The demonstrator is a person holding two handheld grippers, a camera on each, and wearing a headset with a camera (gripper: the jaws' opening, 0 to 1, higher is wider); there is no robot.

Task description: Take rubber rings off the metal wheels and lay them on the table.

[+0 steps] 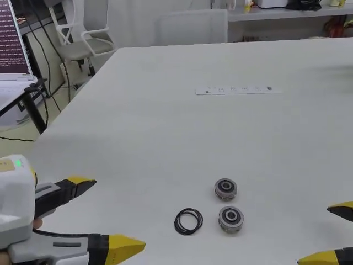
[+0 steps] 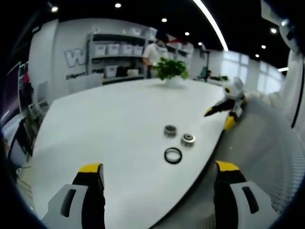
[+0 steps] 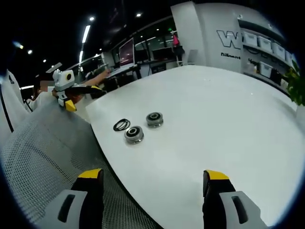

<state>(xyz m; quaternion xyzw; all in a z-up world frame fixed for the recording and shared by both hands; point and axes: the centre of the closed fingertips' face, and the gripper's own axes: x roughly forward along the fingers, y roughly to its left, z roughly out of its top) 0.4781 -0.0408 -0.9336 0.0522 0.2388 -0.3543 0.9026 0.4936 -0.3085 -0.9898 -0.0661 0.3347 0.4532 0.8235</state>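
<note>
White table, smooth. Both left gripper and right gripper: jaws wide open, empty. Two wheels near front edge: likely heavy, rigid. Black rings flat beside them: probably light, stretchy; pinch one edge.

White worktable; office chair and monitor far left; potted plant, shelving beyond; recessed ceiling lights.
</note>
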